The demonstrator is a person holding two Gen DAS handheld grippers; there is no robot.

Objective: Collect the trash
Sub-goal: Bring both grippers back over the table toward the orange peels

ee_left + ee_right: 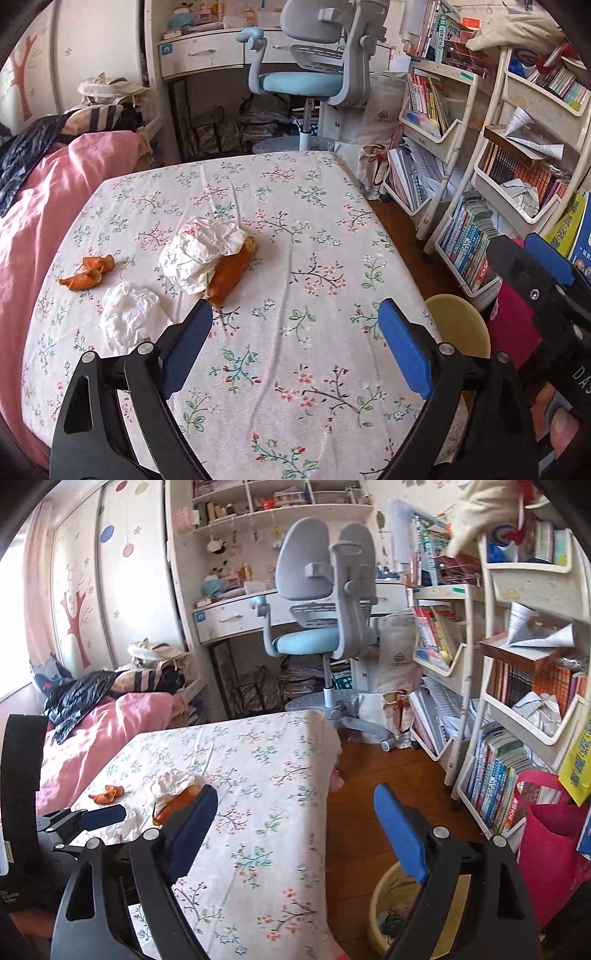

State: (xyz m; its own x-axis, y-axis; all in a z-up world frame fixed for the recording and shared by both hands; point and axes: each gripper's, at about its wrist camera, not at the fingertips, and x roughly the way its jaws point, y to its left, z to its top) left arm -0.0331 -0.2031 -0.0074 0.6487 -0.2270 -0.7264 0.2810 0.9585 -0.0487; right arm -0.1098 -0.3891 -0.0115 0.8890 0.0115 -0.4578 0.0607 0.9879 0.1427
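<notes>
Both my grippers were wide open with nothing in them. My left gripper (pixel 295 314) hung over the floral bed sheet (pixel 295 229), with crumpled tissues (pixel 201 251) and orange peel (pixel 86 273) lying just ahead. My right gripper (pixel 295 805) sat past the bed edge, yellow bin (pixel 384 893) below.

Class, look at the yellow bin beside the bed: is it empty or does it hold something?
Not empty: the yellow bin shows dark scraps at its bottom.
</notes>
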